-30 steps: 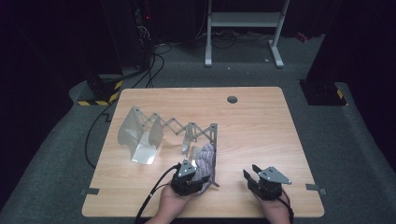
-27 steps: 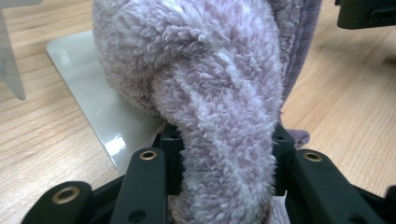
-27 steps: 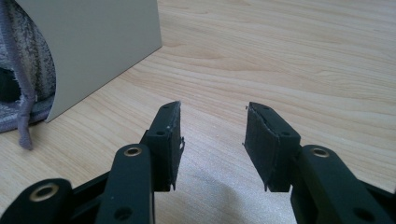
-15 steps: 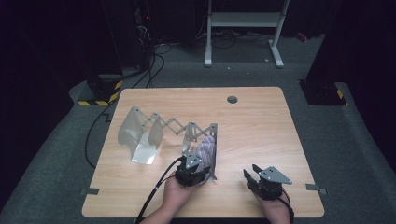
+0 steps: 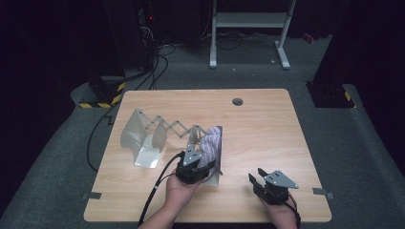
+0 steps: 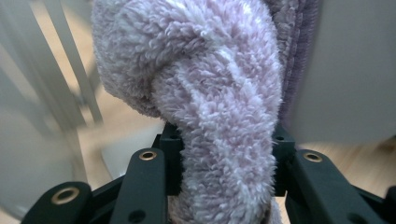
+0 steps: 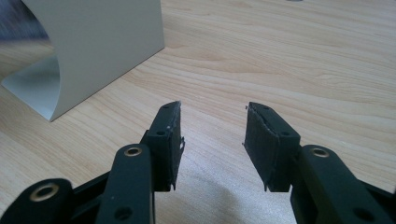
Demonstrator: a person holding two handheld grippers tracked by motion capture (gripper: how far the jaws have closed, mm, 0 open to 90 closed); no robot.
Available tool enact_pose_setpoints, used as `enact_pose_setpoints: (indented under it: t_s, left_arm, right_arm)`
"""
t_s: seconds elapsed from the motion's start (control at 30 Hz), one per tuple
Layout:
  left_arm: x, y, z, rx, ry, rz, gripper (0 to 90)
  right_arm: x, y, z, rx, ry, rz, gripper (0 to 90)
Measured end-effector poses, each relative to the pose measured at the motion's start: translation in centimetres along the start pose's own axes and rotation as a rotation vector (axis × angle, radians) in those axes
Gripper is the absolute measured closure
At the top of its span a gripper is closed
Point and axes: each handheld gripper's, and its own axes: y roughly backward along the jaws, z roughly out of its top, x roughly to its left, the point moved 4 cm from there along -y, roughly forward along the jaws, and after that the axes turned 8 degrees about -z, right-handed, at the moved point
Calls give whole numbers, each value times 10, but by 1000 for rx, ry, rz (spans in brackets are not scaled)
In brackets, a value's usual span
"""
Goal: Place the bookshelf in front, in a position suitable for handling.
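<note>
On the wooden surface [image 5: 267, 124] stands an expanding rack [image 5: 165, 136] of pale grey panels joined by a scissor-style lattice. Its curved left end panel sits toward the left side of the surface, and its right end panel [image 5: 218, 143] stands upright near the middle.

A fluffy lilac towel [image 5: 209, 148] hangs bunched up just beside the right end panel, on that panel's left. The left claw [image 5: 199, 164] has hold of it: in the left gripper view the two black pads press in on a thick fold of the towel [image 6: 224, 140] from both sides, the jaws standing partly apart around the bulk of the cloth. Above the grip the towel swells into a rounded loop, with a darker ribbed edge running along its right side against the grey panel [image 6: 355, 70]. The rack's thin lattice bars show blurred to the left.

The right claw [image 5: 255, 180] rests near the front right part of the surface, well apart from the towel and the rack. In the right gripper view its jaws [image 7: 212, 140] stand partly open with nothing between them, bare wood grain showing through the gap. The rack's panel [image 7: 93, 51] rises at the upper left of that view, its curved foot resting on the surface.
</note>
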Motion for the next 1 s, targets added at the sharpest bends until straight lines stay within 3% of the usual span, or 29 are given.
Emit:
enact_pose_setpoints:
  t_s: [0.17,0.37,0.8,1.0]
  left_arm:
    - [-2,10,24,-50,-40,15,616]
    - [2,4,28,-46,-43,38,618]
    - [4,-33,-15,87,-16,55,623]
    - [9,-50,-43,179,2,55,623]
  right_arm:
    - [0,0,0,0,2,1,559]
    - [-1,0,0,0,2,0,559]
    - [1,-1,-1,3,4,6,559]
    - [2,0,-1,3,8,6,559]
